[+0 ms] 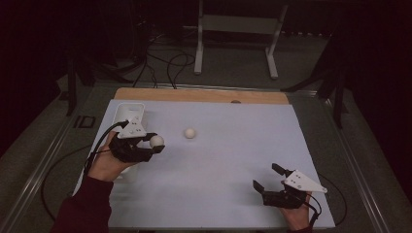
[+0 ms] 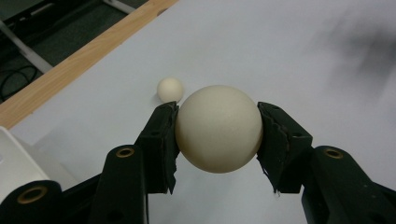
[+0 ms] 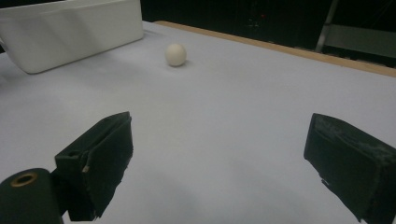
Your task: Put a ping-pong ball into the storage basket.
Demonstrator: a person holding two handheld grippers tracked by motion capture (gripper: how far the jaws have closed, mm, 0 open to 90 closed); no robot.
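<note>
My left gripper (image 1: 156, 142) is shut on a cream-white ball (image 2: 218, 129), held above the white table cover at the left; the ball (image 1: 156, 141) is clamped between both black pads (image 2: 161, 140). A second, similar ball (image 1: 189, 132) lies loose on the cover a little to the right of it, also seen as a small ball (image 2: 169, 89) beyond the held one and as a ball (image 3: 175, 54) far ahead in the right gripper view. My right gripper (image 1: 268, 177) rests low near the front right, jaws wide open (image 3: 215, 163) with nothing between them.
A white rectangular bin (image 1: 127, 110) stands along the left edge of the cover, under and behind my left hand; its wall (image 3: 70, 32) shows at upper left. A wooden strip (image 1: 204, 95) borders the far edge. Cables and a metal stand (image 1: 238, 29) lie beyond the table.
</note>
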